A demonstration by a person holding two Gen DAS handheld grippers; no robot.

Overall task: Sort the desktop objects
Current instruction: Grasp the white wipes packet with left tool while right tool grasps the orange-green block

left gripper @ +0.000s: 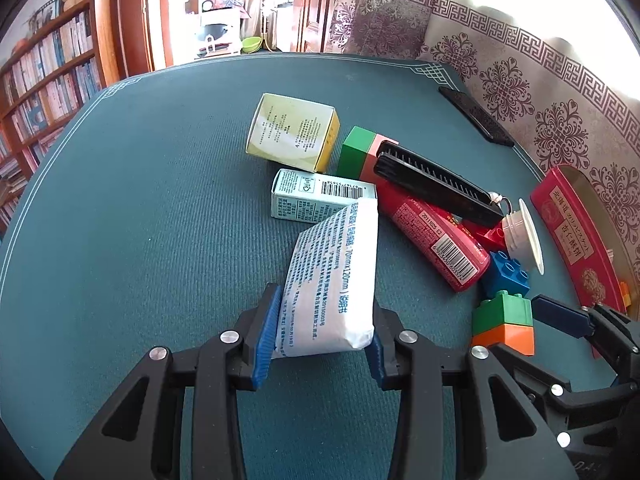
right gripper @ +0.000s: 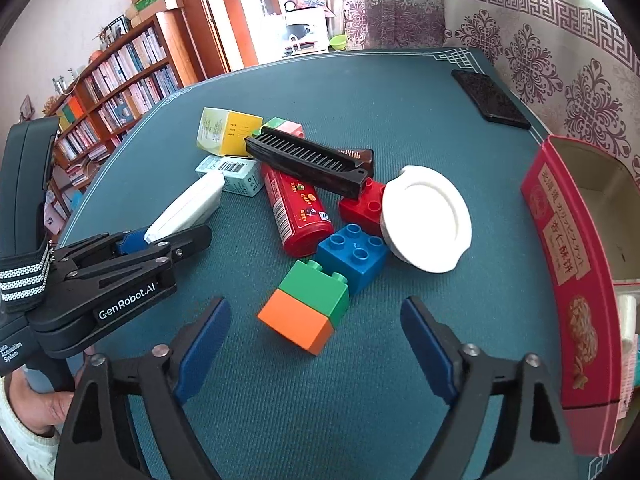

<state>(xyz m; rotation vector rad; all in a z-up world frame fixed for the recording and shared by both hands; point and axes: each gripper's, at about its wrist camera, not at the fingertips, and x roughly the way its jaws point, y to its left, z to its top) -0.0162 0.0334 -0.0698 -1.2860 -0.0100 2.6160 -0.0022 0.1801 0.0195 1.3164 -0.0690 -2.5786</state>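
Note:
My left gripper (left gripper: 320, 332) is shut on a white folded paper packet (left gripper: 334, 276), seen from the side in the right wrist view (right gripper: 184, 210). My right gripper (right gripper: 316, 340) is open and empty, just in front of a green-and-orange brick stack (right gripper: 308, 306). Beyond lie a blue brick (right gripper: 352, 254), a red brick (right gripper: 362, 204), a white lid (right gripper: 428, 218), a red tube (right gripper: 296, 208), a black comb (right gripper: 312, 160), a pale barcode box (left gripper: 320, 196) and a yellow box (left gripper: 292, 132).
An open red biscuit box (right gripper: 568, 256) stands at the right table edge. A black phone (right gripper: 490, 100) lies at the far right. A green-and-pink block (left gripper: 360, 152) sits behind the comb. Bookshelves (right gripper: 116, 76) stand beyond the teal table (left gripper: 140, 200).

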